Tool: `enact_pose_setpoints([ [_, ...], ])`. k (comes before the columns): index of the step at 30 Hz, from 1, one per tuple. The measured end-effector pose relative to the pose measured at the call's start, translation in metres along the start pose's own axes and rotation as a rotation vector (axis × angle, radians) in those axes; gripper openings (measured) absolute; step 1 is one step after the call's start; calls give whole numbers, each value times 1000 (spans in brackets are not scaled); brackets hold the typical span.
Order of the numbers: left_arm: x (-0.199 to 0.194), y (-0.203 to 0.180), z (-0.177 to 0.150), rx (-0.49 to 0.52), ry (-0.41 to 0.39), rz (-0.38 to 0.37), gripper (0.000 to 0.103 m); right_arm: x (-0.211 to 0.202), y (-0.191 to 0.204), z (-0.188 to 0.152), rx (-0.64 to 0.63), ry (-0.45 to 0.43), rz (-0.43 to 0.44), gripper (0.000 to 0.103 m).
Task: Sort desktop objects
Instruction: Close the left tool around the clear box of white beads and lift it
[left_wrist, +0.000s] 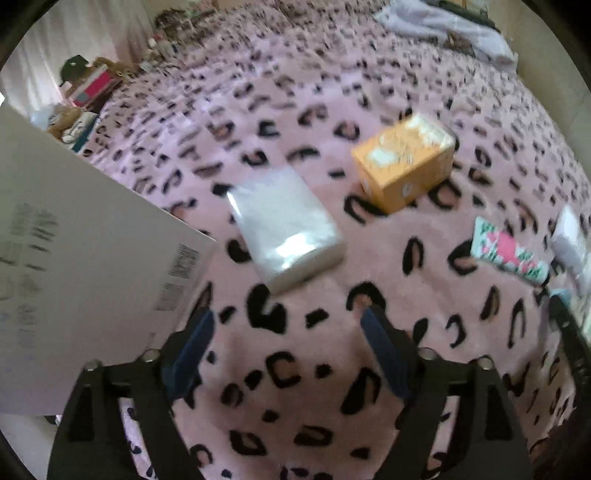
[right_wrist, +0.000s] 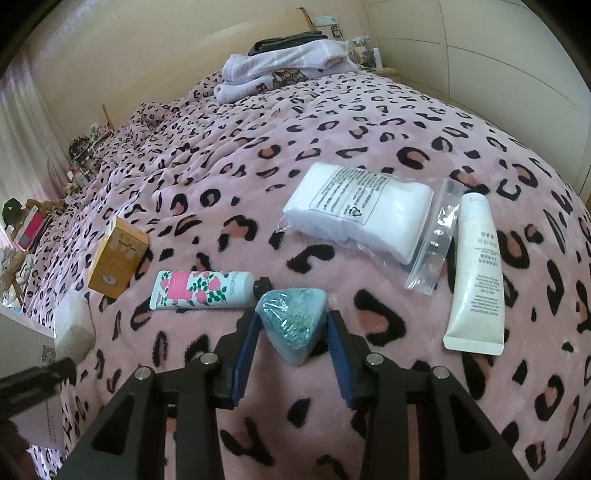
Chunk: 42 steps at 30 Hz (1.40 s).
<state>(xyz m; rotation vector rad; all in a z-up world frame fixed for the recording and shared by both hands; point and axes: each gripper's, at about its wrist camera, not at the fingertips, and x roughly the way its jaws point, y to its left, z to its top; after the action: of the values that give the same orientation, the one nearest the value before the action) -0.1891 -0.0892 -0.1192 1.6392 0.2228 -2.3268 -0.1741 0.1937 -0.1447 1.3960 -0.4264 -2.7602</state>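
My right gripper (right_wrist: 293, 317) is shut on a teal triangular block wrapped in film (right_wrist: 295, 332), low over the pink leopard-print blanket (right_wrist: 369, 122). Just beyond it lies a floral tube (right_wrist: 199, 288). An orange box (right_wrist: 118, 258) stands to the left. To the right are a white pack in a zip bag (right_wrist: 358, 210) and a white tube (right_wrist: 476, 273). My left gripper (left_wrist: 286, 314) hangs open over the blanket (left_wrist: 295, 387), with nothing between its fingers. Ahead of it lie a white tissue pack (left_wrist: 286, 229), the orange box (left_wrist: 404, 162) and the floral tube (left_wrist: 509, 254).
A large white carton with a barcode (left_wrist: 74, 240) stands close on the left of my left gripper. Folded lilac towels (right_wrist: 284, 70) lie at the far end of the bed. A cluttered shelf (right_wrist: 33, 221) runs along the left side.
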Motion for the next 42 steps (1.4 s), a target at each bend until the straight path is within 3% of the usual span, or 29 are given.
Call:
enact_pose_setpoints([
  [1, -3, 1, 1, -4, -5, 2, 97, 0, 0, 0, -1, 1, -1, 38],
  [6, -20, 4, 8, -23, -27, 10, 98, 0, 4, 1, -11, 11, -3, 38],
  [15, 30, 2, 33, -38, 34, 46, 97, 5, 10, 2, -29, 19, -5, 38],
  [16, 33, 1, 33, -38, 35, 47, 96, 6, 10, 2, -29, 20, -6, 38],
  [19, 36, 1, 31, -36, 26, 48, 77, 9, 8, 2, -27, 28, -6, 38],
  [29, 32, 1, 19, -28, -30, 51, 73, 14, 4, 0, -26, 32, 1, 38],
  [34, 3, 0, 8, -9, -68, 30, 72, 5, 5, 1, -25, 16, 8, 38],
  [42, -44, -1, -10, 22, -128, -5, 68, -42, 21, 5, -45, -51, 56, 38],
])
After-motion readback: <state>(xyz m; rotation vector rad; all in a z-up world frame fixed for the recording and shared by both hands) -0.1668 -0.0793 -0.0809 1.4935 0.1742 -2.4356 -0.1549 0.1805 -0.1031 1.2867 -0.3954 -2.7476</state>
